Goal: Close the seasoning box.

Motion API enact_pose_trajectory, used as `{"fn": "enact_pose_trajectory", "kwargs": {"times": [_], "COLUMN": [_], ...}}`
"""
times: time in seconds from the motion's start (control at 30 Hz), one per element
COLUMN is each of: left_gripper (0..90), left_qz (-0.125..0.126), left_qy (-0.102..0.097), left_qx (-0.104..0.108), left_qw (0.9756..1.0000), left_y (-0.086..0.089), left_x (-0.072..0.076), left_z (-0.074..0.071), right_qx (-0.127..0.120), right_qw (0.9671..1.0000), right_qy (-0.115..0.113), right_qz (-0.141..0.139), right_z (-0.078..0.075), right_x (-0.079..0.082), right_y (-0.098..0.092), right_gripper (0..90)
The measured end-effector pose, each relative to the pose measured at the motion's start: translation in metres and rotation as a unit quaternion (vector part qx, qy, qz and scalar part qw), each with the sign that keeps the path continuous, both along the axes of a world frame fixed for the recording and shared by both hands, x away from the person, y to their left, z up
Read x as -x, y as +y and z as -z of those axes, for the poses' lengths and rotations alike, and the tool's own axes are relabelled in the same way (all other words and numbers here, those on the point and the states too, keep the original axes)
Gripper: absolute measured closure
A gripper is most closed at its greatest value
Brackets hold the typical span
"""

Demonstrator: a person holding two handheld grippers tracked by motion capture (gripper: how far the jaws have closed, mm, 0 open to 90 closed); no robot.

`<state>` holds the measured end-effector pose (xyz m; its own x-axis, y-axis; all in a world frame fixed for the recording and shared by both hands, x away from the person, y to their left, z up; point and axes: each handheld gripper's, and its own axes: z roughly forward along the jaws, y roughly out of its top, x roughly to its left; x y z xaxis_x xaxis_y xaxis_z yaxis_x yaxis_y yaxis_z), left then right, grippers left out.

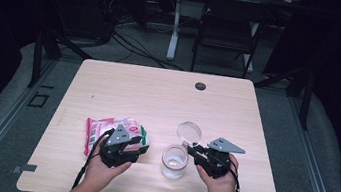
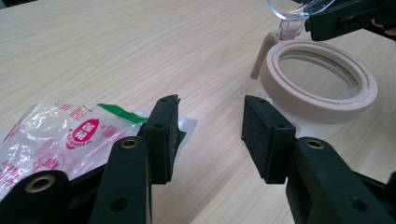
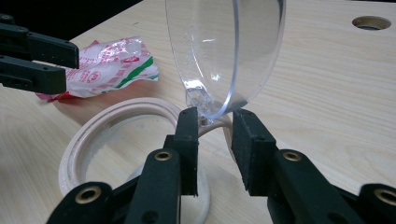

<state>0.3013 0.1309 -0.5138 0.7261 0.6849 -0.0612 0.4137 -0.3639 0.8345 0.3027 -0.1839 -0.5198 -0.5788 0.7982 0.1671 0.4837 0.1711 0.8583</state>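
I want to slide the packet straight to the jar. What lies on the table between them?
Bare tabletop. In the high view only wood separates the packet from the jar.

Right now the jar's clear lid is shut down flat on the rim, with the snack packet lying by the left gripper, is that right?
Not quite. The clear lid is flipped up, standing open above the jar rim, as the right gripper view shows. The snack packet does lie by the left gripper.

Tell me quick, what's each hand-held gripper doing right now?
Left hand-held gripper: open, holding nothing, beside the crinkly red-and-green plastic packet.
Right hand-held gripper: jaws around the hinged clear round plastic lid of the beige-rimmed jar; grip cannot be told.
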Motion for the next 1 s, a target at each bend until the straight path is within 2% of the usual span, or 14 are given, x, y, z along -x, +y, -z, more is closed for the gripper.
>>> {"fn": "enact_pose_trajectory", "kwargs": {"times": [0.1, 0.27, 0.5, 0.63, 0.7, 0.9, 1.0], "left_gripper": [56.7, 56.5, 55.8, 55.9, 55.5, 53.0, 52.7], "left_qz": [-0.005, -0.019, -0.037, -0.045, -0.044, -0.036, -0.030], "left_qy": [-0.002, -0.003, -0.008, 0.002, 0.005, 0.008, 0.010], "left_qx": [0.000, 0.003, -0.006, -0.004, -0.002, -0.022, -0.026], "left_qw": [1.0000, 0.9998, 0.9993, 0.9990, 0.9990, 0.9991, 0.9991], "left_y": [0.003, 0.011, 0.023, 0.028, 0.029, 0.024, 0.022], "left_x": [0.000, -0.001, -0.007, -0.011, -0.012, -0.013, -0.013], "left_z": [0.000, -0.001, -0.002, -0.001, 0.001, 0.008, 0.010], "right_qx": [-0.006, 0.003, -0.001, -0.001, -0.001, -0.008, -0.003], "right_qw": [1.0000, 1.0000, 1.0000, 1.0000, 1.0000, 1.0000, 1.0000], "right_qy": [0.001, 0.002, 0.003, 0.001, 0.001, -0.002, 0.001], "right_qz": [-0.002, -0.004, -0.002, -0.001, -0.001, -0.003, -0.005], "right_z": [0.001, 0.000, 0.001, 0.000, 0.000, -0.001, -0.001], "right_x": [-0.001, 0.000, 0.002, 0.003, 0.003, 0.003, 0.001], "right_y": [0.000, -0.003, -0.009, -0.009, -0.009, -0.005, -0.004], "right_gripper": [70.8, 69.0, 68.3, 68.4, 68.8, 69.9, 73.3]}}
